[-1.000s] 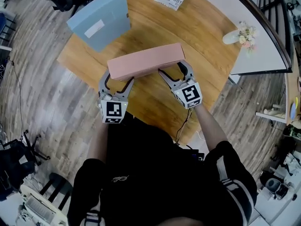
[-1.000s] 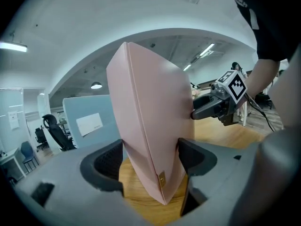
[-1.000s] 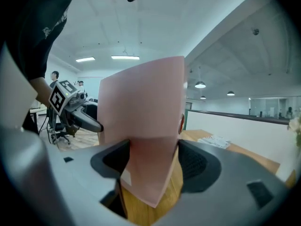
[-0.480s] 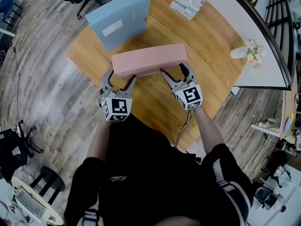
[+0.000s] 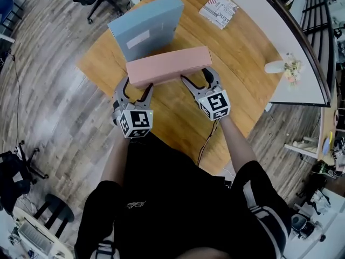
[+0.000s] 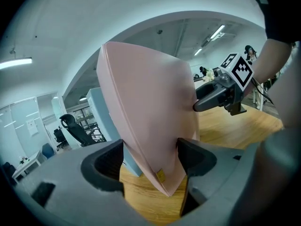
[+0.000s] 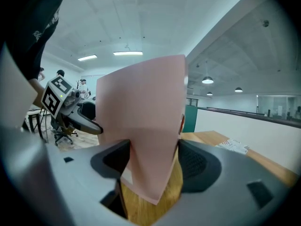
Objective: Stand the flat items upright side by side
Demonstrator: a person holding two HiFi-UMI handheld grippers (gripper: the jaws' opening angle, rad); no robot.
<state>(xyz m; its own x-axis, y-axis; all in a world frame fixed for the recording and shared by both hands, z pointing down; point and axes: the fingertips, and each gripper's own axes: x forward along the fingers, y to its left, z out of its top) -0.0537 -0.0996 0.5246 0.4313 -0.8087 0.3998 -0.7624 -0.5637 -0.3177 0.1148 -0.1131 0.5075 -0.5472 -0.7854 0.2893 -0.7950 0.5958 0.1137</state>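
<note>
Both left hand-held gripper (image 5: 136,88) and right hand-held gripper (image 5: 197,79) grasp a flat pink rectangular box (image 5: 168,65). Flat blue box (image 5: 144,28) at its eleven o'clock.

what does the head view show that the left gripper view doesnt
Only the head view: the printed booklet at the far edge of the wooden table, and the flower vase on the white counter.
Only the left gripper view: ceiling lights and a small yellow tag low on the pink file box.
Both: that box clamped by the left gripper and right gripper, the blue file box behind it, the table.
</note>
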